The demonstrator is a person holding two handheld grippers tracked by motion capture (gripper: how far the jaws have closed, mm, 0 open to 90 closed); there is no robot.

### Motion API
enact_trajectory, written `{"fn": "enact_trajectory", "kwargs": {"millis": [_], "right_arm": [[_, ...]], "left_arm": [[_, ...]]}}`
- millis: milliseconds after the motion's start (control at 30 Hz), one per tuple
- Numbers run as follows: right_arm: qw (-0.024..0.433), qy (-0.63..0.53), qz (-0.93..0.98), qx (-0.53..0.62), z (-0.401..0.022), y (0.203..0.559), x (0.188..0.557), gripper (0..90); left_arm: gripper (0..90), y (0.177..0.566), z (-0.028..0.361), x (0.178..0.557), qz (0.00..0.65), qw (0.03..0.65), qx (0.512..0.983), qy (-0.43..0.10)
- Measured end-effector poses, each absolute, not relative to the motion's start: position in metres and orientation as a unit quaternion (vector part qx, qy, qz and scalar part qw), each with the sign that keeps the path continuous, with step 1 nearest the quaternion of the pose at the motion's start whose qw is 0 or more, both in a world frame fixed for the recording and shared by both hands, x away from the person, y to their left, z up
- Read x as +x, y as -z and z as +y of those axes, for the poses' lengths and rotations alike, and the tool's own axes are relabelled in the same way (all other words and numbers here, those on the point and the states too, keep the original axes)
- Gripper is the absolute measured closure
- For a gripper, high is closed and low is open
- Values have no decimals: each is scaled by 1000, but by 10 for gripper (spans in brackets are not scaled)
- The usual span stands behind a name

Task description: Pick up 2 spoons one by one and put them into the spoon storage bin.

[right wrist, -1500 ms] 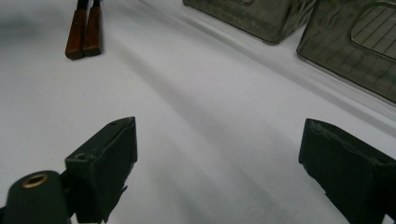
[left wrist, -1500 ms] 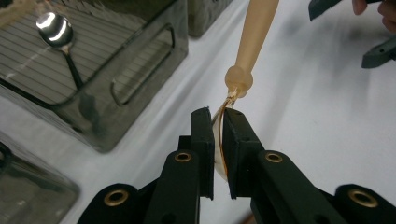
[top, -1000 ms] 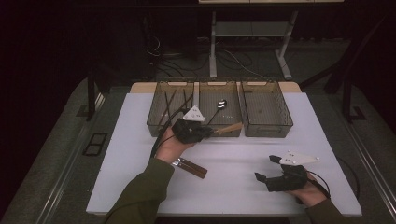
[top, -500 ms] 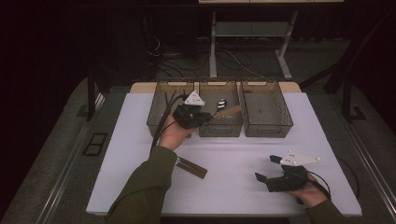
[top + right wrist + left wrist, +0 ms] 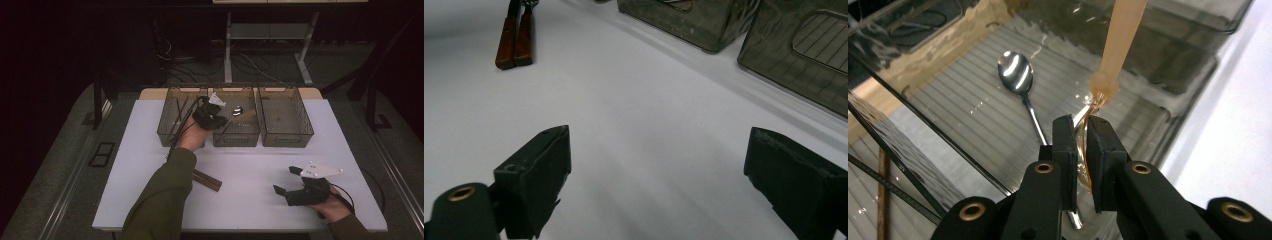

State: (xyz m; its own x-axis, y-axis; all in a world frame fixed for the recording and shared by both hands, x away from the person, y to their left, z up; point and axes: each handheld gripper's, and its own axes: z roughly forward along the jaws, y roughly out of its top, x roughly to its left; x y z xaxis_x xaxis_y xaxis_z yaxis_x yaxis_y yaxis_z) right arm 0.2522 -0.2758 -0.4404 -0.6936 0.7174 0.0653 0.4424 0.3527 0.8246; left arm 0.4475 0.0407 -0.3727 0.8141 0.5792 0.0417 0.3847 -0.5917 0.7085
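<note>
My left gripper (image 5: 224,120) hangs over the middle bin (image 5: 235,142), shut on the metal part of a utensil. The utensil's pale wooden handle (image 5: 245,115) sticks out to the right. In the left gripper view the jaws (image 5: 1079,127) pinch the metal neck, and the tan handle (image 5: 1120,40) rises away from them. A steel spoon (image 5: 1018,75) lies on the bin's ribbed floor below, and in the high view the spoon (image 5: 238,109) sits just beyond the gripper. My right gripper (image 5: 284,180) rests on the white table at the front right, open, with nothing between its fingers (image 5: 536,165).
Three smoky clear bins stand in a row at the back: the left bin (image 5: 167,135) holds thin dark sticks, the right bin (image 5: 287,135) looks bare. Two brown-handled utensils (image 5: 207,180) lie on the white table near the left forearm, seen as brown handles (image 5: 514,37) in the right gripper view.
My left gripper has carried the wooden-handled utensil away from me and slightly right, from in front of the bins to over the middle bin. The right gripper has kept still.
</note>
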Motion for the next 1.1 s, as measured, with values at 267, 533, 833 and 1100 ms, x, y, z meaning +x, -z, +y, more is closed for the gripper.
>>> {"fn": "enact_trajectory", "kwargs": {"millis": [267,533,833,1100], "right_arm": [[156,-443,807,359,-277,440,252,117],[157,-443,807,357,-276,440,252,116],[157,-442,808,356,-276,440,252,117],[157,-442,808,356,-276,440,252,117]], "left_arm": [[822,382,36,457,282,320,895,-129],[680,381,34,456,295,342,882,-131],[519,371,37,450,294,369,873,-121],[421,360,46,434,283,401,865,-102]]}}
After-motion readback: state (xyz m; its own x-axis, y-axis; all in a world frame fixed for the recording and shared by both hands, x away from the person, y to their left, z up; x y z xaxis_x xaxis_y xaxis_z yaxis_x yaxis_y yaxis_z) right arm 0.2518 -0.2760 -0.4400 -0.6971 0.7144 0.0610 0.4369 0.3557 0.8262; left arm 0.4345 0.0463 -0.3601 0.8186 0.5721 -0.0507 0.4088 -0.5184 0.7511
